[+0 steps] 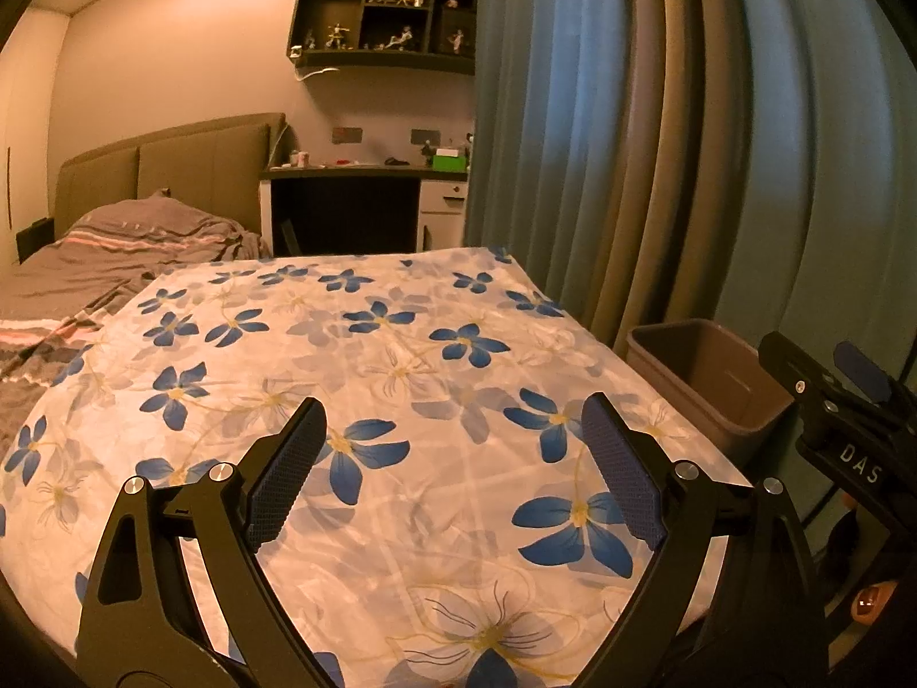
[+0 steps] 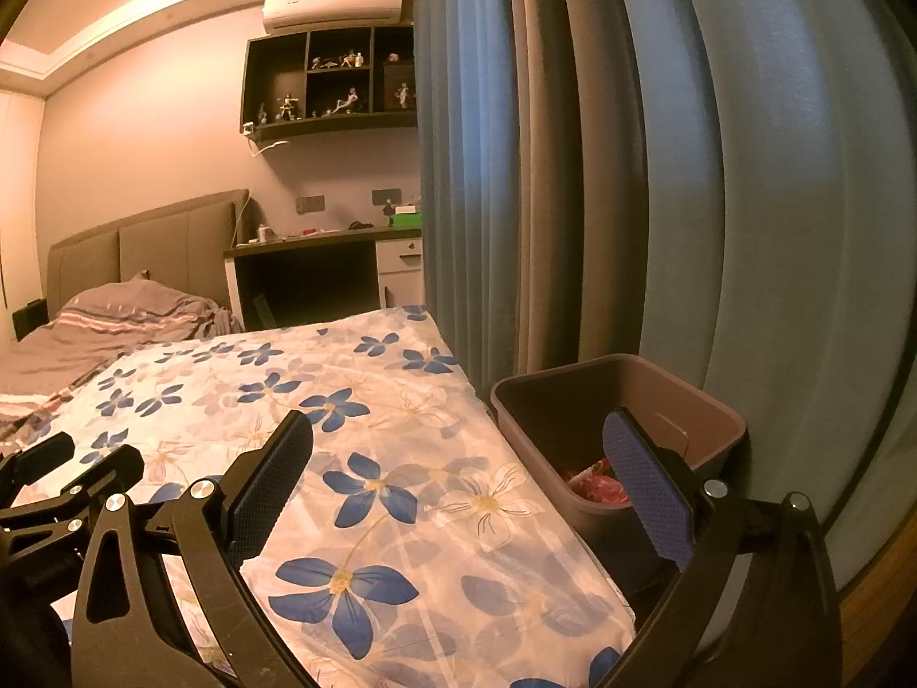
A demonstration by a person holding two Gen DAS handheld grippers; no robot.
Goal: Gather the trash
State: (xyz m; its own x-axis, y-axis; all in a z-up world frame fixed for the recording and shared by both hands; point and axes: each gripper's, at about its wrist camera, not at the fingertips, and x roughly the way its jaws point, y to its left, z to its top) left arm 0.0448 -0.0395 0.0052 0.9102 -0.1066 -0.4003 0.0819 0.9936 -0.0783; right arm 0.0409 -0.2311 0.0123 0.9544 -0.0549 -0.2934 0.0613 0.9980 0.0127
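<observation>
A brown trash bin [image 2: 710, 407] stands on the floor right of the floral-covered surface [image 2: 401, 458], against the curtain. Red crumpled trash [image 2: 593, 484] lies in its bottom. My right gripper [image 2: 458, 436] is open and empty, its right finger over the bin's near edge, its left finger over the cloth. My left gripper [image 1: 455, 421] is open and empty above the floral cloth [image 1: 344, 344]. The bin [image 1: 710, 378] shows at the right in the left wrist view, with the right gripper's body [image 1: 842, 401] beside it. No trash shows on the cloth.
Blue-grey curtains [image 2: 659, 172] hang close behind the bin. A bed with grey bedding [image 1: 114, 241] lies at the left. A desk [image 1: 367, 178] with small items and a wall shelf [image 1: 390, 11] stand at the back.
</observation>
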